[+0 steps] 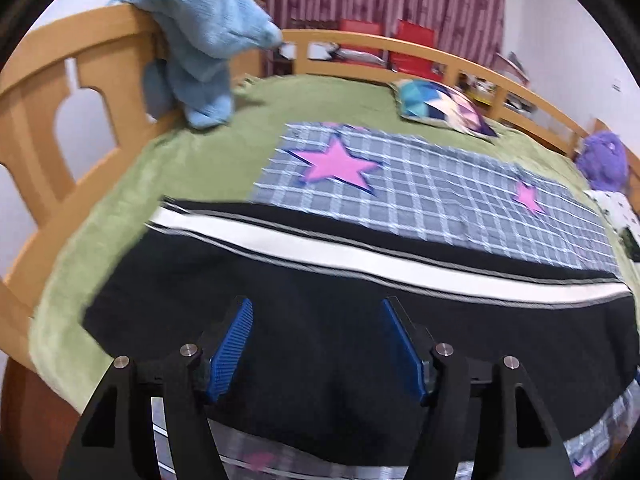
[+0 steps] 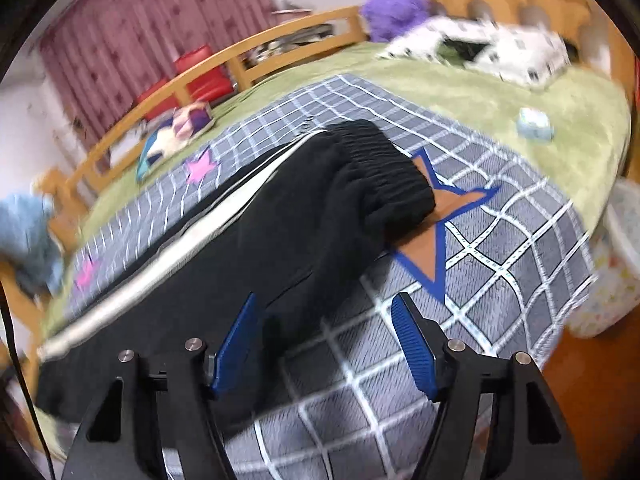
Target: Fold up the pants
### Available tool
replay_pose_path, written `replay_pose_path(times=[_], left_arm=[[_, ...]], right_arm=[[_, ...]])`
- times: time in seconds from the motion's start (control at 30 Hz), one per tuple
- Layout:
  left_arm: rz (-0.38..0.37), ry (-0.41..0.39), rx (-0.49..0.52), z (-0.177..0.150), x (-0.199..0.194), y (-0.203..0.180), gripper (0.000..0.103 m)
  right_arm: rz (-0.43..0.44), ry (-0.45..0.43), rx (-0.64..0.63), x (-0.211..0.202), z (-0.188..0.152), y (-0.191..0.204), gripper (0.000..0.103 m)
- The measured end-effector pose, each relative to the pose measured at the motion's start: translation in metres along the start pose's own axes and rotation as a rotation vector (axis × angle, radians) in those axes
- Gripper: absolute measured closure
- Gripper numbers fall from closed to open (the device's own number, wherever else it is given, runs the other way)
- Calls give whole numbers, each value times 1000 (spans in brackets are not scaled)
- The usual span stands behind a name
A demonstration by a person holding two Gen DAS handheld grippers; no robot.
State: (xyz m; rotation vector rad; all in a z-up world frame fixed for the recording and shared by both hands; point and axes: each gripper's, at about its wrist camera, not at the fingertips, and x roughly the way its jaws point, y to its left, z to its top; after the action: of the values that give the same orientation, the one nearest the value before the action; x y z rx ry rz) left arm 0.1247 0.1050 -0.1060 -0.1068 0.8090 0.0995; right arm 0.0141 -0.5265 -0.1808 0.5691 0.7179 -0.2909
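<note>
Black pants point(image 1: 280, 280) with a white side stripe lie flat across a grey checked blanket point(image 1: 440, 196) on the bed. In the right wrist view the pants point(image 2: 320, 216) run away from me to their gathered elastic waistband point(image 2: 384, 172), which rests on an orange star patch. My left gripper point(image 1: 318, 304) hovers over the black fabric, blue pads apart, nothing between them. My right gripper point(image 2: 324, 300) stands open above the near edge of the pants, where the black cloth meets the blanket, and its pads press on nothing.
A wooden bed rail point(image 1: 440, 56) curves around the green bedspread point(image 1: 168, 160). A light blue towel point(image 1: 200, 40) hangs over the footboard. A patterned cushion point(image 1: 440, 106), a purple plush point(image 2: 394, 0), a white spotted garment point(image 2: 480, 46) and a small pale object point(image 2: 534, 124) lie on the bed.
</note>
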Motion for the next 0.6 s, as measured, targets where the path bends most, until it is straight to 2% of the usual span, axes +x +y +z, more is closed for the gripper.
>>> replay_pose_path(times=[0.13, 0.2, 0.3, 0.33, 0.4, 0.43, 0.47, 0.5, 0.53, 0.6], left_arm=[[-44, 41, 10, -14, 4, -24, 38], [-48, 58, 5, -19, 5, -33, 38], [-69, 81, -13, -25, 4, -43, 38], [-71, 87, -22, -27, 4, -46, 38], [-76, 106, -31, -28, 6, -51, 38], [-81, 118, -33, -29, 7, -56, 38], [-82, 123, -32, -28, 8, -59, 38], [-78, 124, -27, -28, 8, -63, 38], [-74, 123, -23, -26, 9, -65, 38], [-64, 113, -12, -24, 7, -72, 38]], right_arm=[[100, 32, 154, 34, 21, -29, 35], [116, 68, 209, 59, 30, -37, 35], [155, 105, 260, 91, 39, -42, 34], [166, 101, 265, 96, 41, -41, 31], [153, 106, 260, 107, 50, -36, 30], [133, 107, 253, 110, 55, -33, 40], [106, 102, 216, 112, 63, -28, 71], [90, 101, 179, 113, 69, -25, 83], [125, 103, 114, 111, 79, -19, 86], [181, 35, 58, 87, 103, -11, 87]])
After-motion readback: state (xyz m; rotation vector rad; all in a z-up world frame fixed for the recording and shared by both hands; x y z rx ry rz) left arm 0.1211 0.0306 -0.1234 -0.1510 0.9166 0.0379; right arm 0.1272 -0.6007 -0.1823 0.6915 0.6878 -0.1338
